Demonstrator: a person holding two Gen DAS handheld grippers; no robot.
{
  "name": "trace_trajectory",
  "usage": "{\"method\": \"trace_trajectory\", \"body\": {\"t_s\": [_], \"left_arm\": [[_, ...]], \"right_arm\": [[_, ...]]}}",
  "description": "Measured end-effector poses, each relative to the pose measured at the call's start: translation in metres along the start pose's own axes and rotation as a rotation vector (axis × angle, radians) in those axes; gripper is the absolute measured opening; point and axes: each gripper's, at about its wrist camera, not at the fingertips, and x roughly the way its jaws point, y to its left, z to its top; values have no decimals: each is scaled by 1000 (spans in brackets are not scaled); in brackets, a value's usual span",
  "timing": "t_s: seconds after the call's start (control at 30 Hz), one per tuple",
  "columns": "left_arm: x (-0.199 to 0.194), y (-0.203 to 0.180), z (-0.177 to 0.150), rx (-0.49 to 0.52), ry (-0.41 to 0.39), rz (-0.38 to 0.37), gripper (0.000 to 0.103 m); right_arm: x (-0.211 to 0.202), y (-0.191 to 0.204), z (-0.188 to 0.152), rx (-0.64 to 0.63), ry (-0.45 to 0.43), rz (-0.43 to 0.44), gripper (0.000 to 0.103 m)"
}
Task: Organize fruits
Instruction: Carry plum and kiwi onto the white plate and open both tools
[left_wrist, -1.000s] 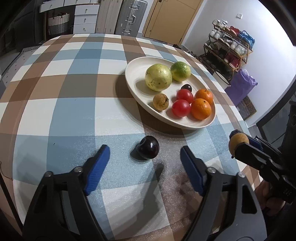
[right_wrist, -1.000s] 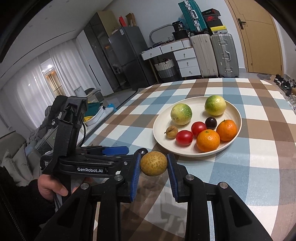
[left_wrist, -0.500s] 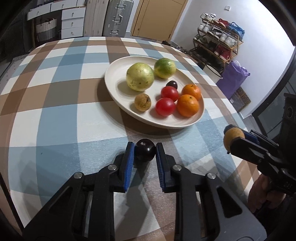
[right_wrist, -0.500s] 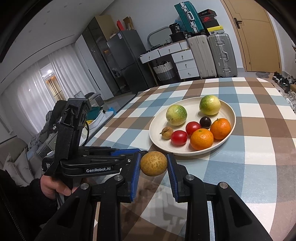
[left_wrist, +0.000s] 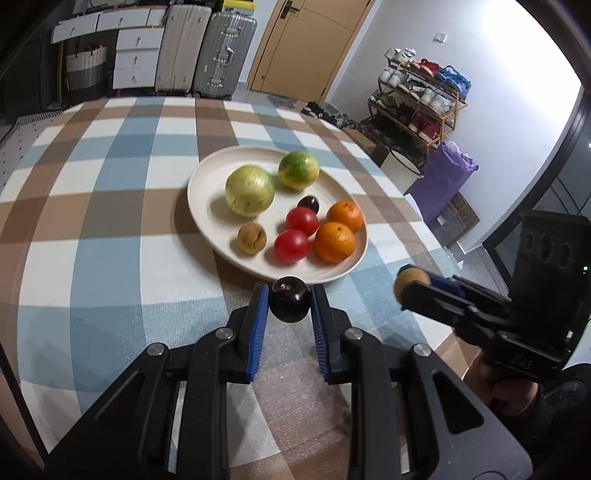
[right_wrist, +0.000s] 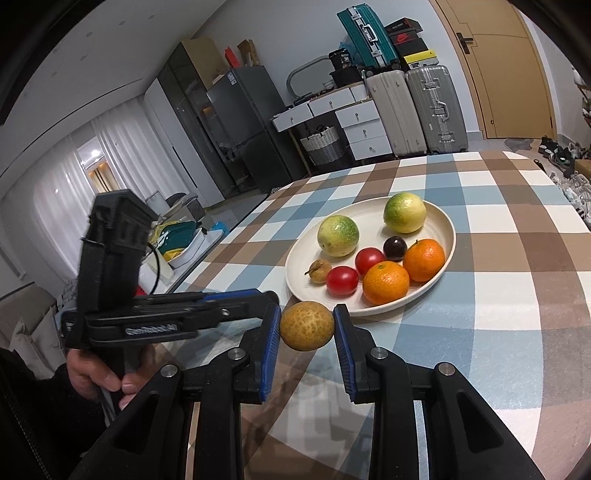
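Note:
My left gripper (left_wrist: 289, 301) is shut on a dark plum (left_wrist: 290, 298) and holds it above the checked tablecloth, just in front of the cream plate (left_wrist: 207, 184). My right gripper (right_wrist: 306, 330) is shut on a small brown-yellow fruit (right_wrist: 306, 329), held above the cloth in front of the plate (right_wrist: 447, 225); it also shows in the left wrist view (left_wrist: 410, 278). The plate holds two green-yellow fruits (left_wrist: 250, 190), two oranges (left_wrist: 334, 242), two tomatoes (left_wrist: 291, 245), a dark plum (left_wrist: 309, 203) and a small brown fruit (left_wrist: 251, 238).
The round table (left_wrist: 92, 206) has a blue, brown and white checked cloth. Its right edge drops off near a shoe rack (left_wrist: 417, 103) and a purple bag (left_wrist: 441, 181). Suitcases (right_wrist: 417, 110) and drawers stand behind the table. The left gripper's body (right_wrist: 147, 317) is left of my right gripper.
My left gripper closed on the dark plum on the cloth, then lifted it towards the plate. My right gripper kept holding the brown-yellow fruit, drifting little.

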Motion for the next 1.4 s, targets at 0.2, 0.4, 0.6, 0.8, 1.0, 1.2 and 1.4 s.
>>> {"method": "trace_trajectory", "body": {"t_s": [0.2, 0.4, 0.6, 0.8, 1.0, 1.2, 1.4], "left_arm": [[-15, -20, 12, 48, -30, 10, 21], [-24, -40, 28, 118, -70, 11, 21], [-19, -42, 48, 109, -82, 1, 21], [-8, -42, 72, 118, -76, -15, 21], [17, -38, 95, 131, -38, 8, 21], [51, -31, 109, 139, 14, 9, 21], [78, -28, 109, 148, 42, -7, 21]], "right_arm": [[1, -7, 5, 19, 4, -3, 29], [3, -11, 14, 18, 4, -13, 29], [6, -18, 33, 24, -8, -20, 29], [15, -27, 55, 27, 1, -29, 29], [26, -40, 75, 43, -4, -49, 29], [43, -53, 88, 57, 16, -83, 29], [58, -65, 90, 78, 33, -111, 29]]}}
